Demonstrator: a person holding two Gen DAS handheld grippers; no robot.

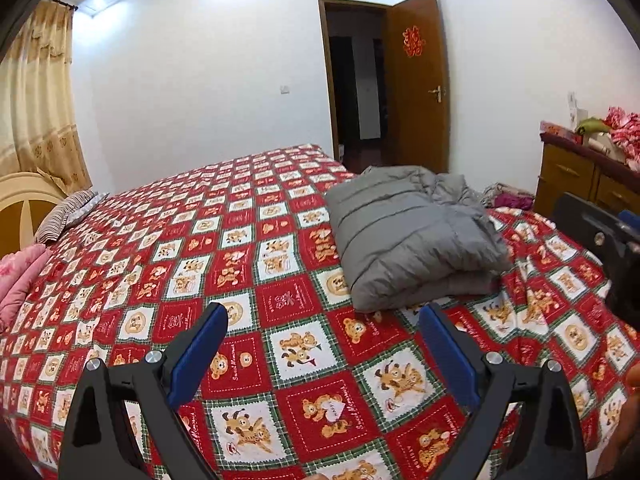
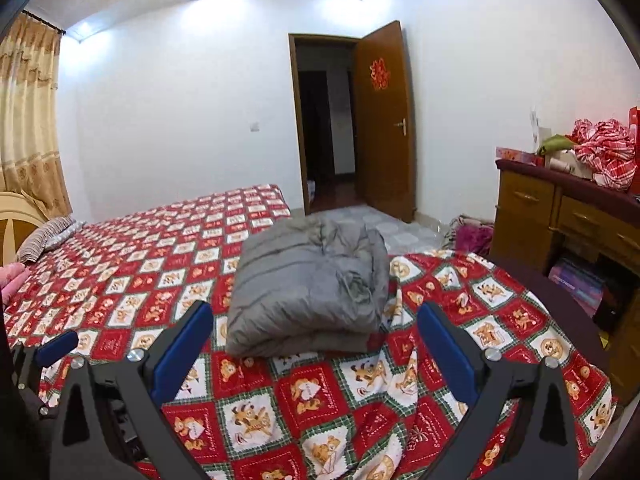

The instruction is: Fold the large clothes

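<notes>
Grey padded garment (image 1: 412, 236): quilted jacket or coat, already in a compact folded bundle, lying on the bed (image 1: 248, 248) near its foot-side edge — judged folded or nearly so.
Location: bundle sits ahead of both grippers, touched by neither; in right view it lies centre-frame, close to where the patchwork bedspread (image 2: 320, 400) drops off.
Left gripper (image 1: 324, 356): fingers spread wide, holding nothing, hovering over bedspread just short of the bundle.
Right gripper (image 2: 316, 356): fingers likewise released & empty, aimed at bundle's near edge.
Top layer: loose bunched section at far right of bundle, not lying flat; sleeve or hood, can't tell which.
Task stage: est. late — fold looks made, tidy-up or final press may remain.
Risk 1: puffy fill may spring the stack open if left unpressed.
Risk 2: grabbing only the top layer would peel the fold apart — cause: slippery shell fabric, thick layers.
Risk 3: a push toward the edge could slide the bundle off the bed; bedspread is wrinkled there.
Surroundings: pillow (image 1: 68, 212) at head end, wooden dresser (image 2: 560, 216) w/ clutter beside bed, door (image 2: 384, 120) open.
</notes>
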